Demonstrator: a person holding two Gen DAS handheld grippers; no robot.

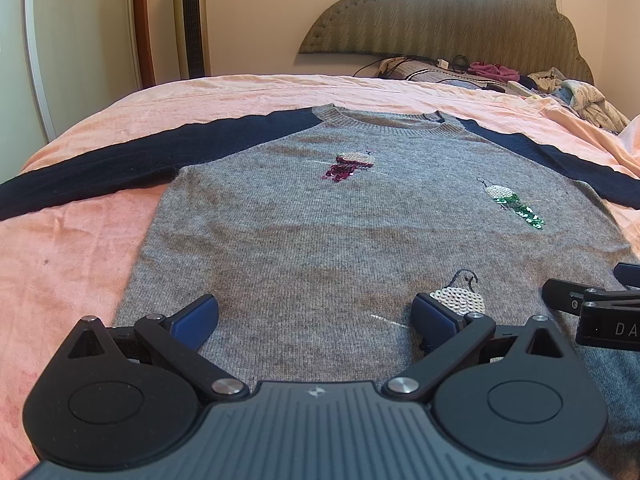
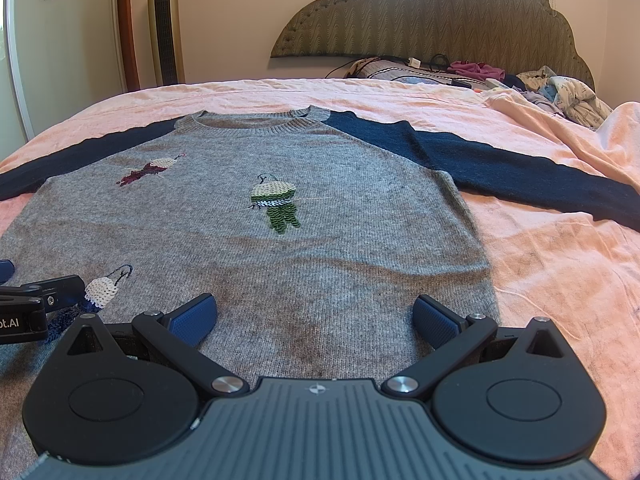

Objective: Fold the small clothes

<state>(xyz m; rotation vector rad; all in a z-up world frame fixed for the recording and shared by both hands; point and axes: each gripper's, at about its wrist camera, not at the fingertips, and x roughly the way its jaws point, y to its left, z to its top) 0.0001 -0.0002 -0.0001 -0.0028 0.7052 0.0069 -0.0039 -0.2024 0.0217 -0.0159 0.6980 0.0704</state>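
Note:
A small grey knit sweater (image 1: 320,232) with navy sleeves and sequin birds lies flat, face up, on the pink bed sheet (image 1: 72,264); it also shows in the right wrist view (image 2: 320,240). Both sleeves are spread out sideways. My left gripper (image 1: 316,318) is open and empty, low over the sweater's lower left part. My right gripper (image 2: 316,318) is open and empty, low over the lower right part. The right gripper shows at the right edge of the left wrist view (image 1: 592,308). The left gripper shows at the left edge of the right wrist view (image 2: 36,300).
A padded green headboard (image 1: 460,20) stands at the far end. Pillows, cables and a heap of loose clothes (image 1: 576,96) lie at the bed's far right. A tower fan (image 1: 192,20) and a wardrobe door (image 1: 60,40) stand at the far left.

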